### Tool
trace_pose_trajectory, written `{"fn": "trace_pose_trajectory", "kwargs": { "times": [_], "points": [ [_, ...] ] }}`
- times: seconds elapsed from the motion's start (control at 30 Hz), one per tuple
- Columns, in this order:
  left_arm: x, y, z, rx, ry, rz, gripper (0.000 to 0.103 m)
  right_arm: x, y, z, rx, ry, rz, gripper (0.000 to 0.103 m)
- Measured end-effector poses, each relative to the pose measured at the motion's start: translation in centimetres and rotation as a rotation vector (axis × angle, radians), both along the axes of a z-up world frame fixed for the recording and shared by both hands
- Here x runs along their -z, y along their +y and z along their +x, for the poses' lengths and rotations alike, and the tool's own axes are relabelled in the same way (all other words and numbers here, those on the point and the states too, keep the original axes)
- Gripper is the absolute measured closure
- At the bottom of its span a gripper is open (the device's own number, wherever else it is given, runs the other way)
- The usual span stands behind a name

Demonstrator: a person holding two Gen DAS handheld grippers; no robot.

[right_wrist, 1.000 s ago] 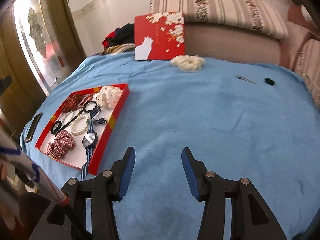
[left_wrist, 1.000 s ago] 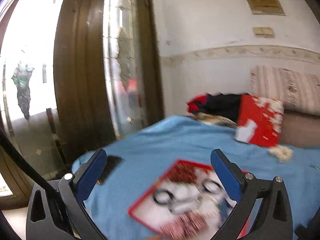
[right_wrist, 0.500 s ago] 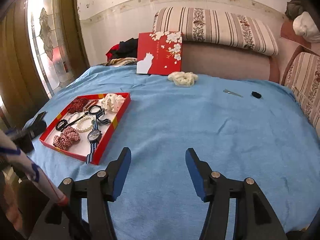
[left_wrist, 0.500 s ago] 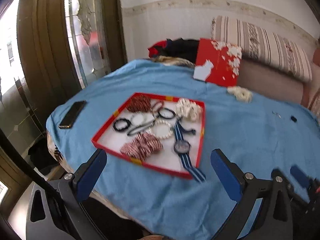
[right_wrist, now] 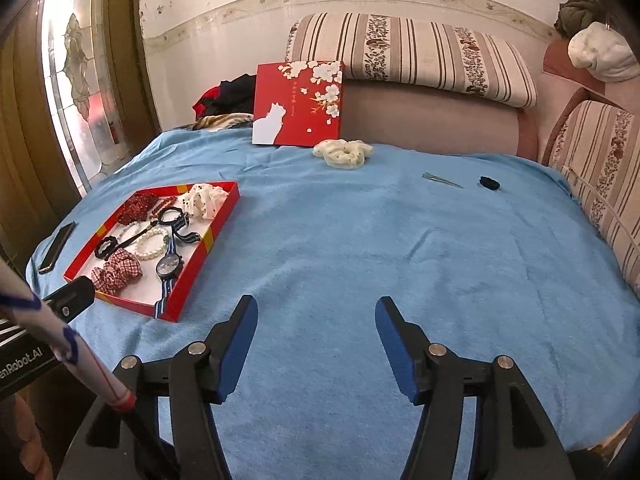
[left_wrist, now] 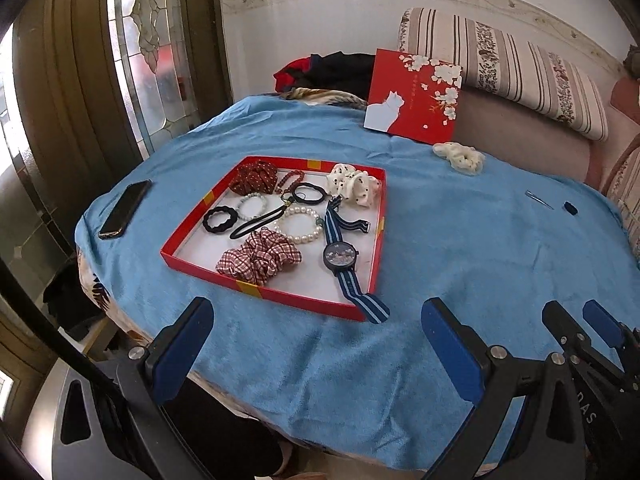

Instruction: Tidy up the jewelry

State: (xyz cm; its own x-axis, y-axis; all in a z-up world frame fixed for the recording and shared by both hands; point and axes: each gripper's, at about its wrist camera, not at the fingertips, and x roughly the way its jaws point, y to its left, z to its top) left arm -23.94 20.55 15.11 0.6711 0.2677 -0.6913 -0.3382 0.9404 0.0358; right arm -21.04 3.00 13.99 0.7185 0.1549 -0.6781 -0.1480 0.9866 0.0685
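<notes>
Left gripper [left_wrist: 316, 344] spread wide, empty, above cloth [left_wrist: 460, 240] near tray's [left_wrist: 192, 258] front edge. Right gripper [right_wrist: 316, 340] has just been opening, nothing between its fingers. Tray at 10 o'clock from right gripper, holding watch [left_wrist: 340, 256], pearls [left_wrist: 298, 224], scrunchies. Loose scrunchie [right_wrist: 342, 152] at 12, clip [right_wrist: 442, 180] at 1.
</notes>
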Motion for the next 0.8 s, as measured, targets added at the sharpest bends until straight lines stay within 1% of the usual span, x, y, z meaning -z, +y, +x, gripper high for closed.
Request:
{"fn": "trace_pose_trajectory", "kwargs": {
  "times": [0.27,0.57,0.8],
  "points": [
    [0.6,-0.1,0.3,0.018,0.022,0.009,0.0,0.2,0.6,0.0,-0.002,0.009,-0.018,0.036],
    [1.3,0.3,0.6,0.011,0.049,-0.021,0.0,0.7,0.7,0.3,0.001,0.026,-0.03,0.035],
    [1.6,0.3,0.7,0.016,0.058,-0.025,0.0,1.0,0.7,0.5,0.005,0.032,-0.031,0.035]
  ]
}}
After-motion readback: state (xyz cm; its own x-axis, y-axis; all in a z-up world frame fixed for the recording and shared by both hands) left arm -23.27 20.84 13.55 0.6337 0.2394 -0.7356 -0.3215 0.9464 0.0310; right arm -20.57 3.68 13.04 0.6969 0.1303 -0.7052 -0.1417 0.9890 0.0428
